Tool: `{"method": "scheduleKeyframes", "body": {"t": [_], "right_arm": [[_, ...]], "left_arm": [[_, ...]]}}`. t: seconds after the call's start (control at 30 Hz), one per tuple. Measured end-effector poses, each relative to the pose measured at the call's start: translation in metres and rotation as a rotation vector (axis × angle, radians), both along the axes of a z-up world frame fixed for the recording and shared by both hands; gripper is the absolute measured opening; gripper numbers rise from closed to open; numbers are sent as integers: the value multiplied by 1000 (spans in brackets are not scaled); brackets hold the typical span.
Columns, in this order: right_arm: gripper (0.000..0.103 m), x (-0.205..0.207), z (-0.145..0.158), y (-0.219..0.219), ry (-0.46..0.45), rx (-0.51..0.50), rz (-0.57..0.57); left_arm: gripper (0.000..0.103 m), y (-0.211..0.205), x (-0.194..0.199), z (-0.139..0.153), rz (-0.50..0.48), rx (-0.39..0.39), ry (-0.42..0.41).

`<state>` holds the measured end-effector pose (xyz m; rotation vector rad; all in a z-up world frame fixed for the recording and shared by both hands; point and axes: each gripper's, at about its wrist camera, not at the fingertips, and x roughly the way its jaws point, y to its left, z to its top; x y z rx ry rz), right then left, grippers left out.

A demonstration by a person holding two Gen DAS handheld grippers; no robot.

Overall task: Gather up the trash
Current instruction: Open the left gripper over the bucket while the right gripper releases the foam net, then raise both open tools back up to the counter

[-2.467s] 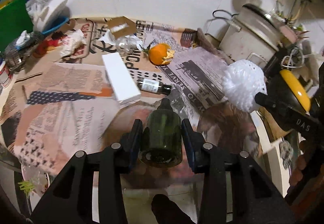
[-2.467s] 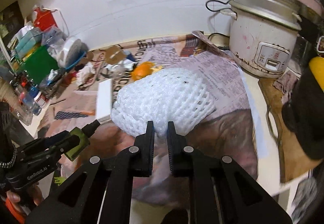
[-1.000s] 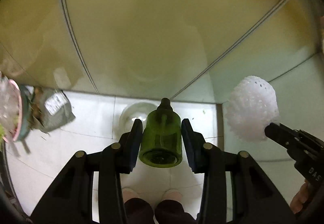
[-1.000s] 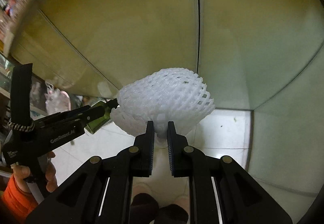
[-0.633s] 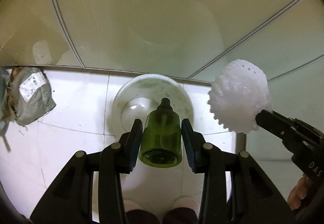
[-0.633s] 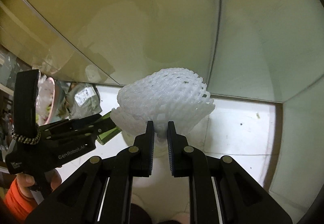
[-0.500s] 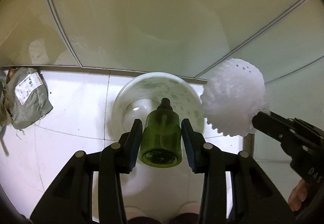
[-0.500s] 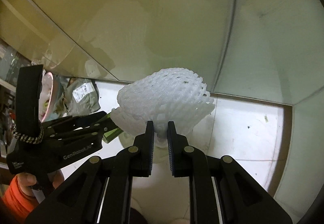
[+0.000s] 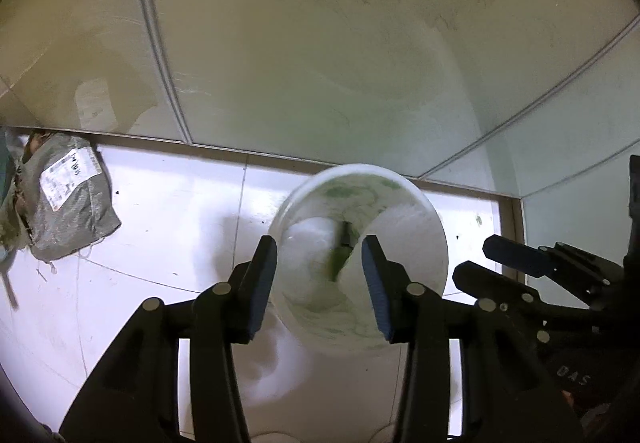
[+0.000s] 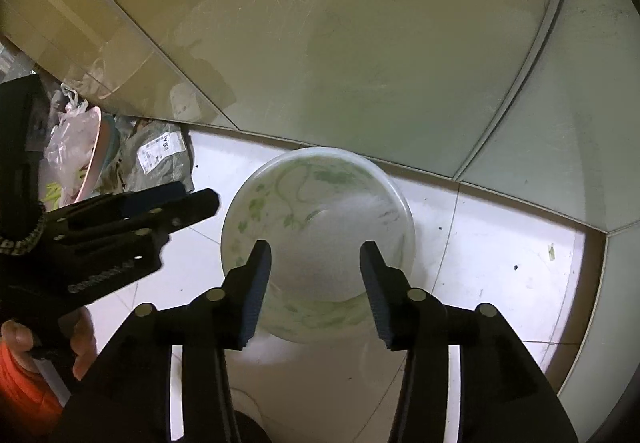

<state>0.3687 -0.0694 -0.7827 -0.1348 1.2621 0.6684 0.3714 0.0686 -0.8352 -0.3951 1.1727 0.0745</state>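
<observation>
A white plastic bin (image 9: 432, 239) with a green leaf pattern stands on the white tiled floor, also in the right wrist view (image 10: 240, 211). The green bottle (image 9: 340, 257) is a blurred streak inside the bin, free of my fingers. The white foam net (image 10: 344, 243) is a pale blur inside the bin. My left gripper (image 9: 319, 283) is open and empty above the bin. My right gripper (image 10: 316, 289) is open and empty above the bin; it also shows at the right of the left wrist view (image 9: 484, 259).
A grey parcel bag with a label (image 9: 64, 195) lies on the floor to the left, next to a pink basin with plastic bags (image 10: 80, 151). Glossy cabinet panels (image 9: 320, 43) rise right behind the bin.
Both grippers have opened. The green bottle and the white foam net have left the fingers and dropped into the bin.
</observation>
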Motion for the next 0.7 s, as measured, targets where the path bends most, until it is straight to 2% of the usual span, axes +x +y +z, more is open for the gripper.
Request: {"method": "scheduleKeyframes", "body": {"t": [0.1,0.23,0.33,0.53,0.7], "right_arm": [[43,-2,12,-4,7,-15,-5],[43,-5,35,-3,3,-10,-30],[43,-11,74,-8,-1,-2,-50],[43,-19,188,-27,-34,32,-87],[43,-23,298,-41,-76,59,-129]], "left_arm": [[43,3,-4,13,10,8,2],[43,1,-15,55,6,-5,-18],[43,-3,-24,99,-8,9,-35],[43,-14,-40,213,-21,26,-57],[46,-19,-47,325,-22,37,-103]]}}
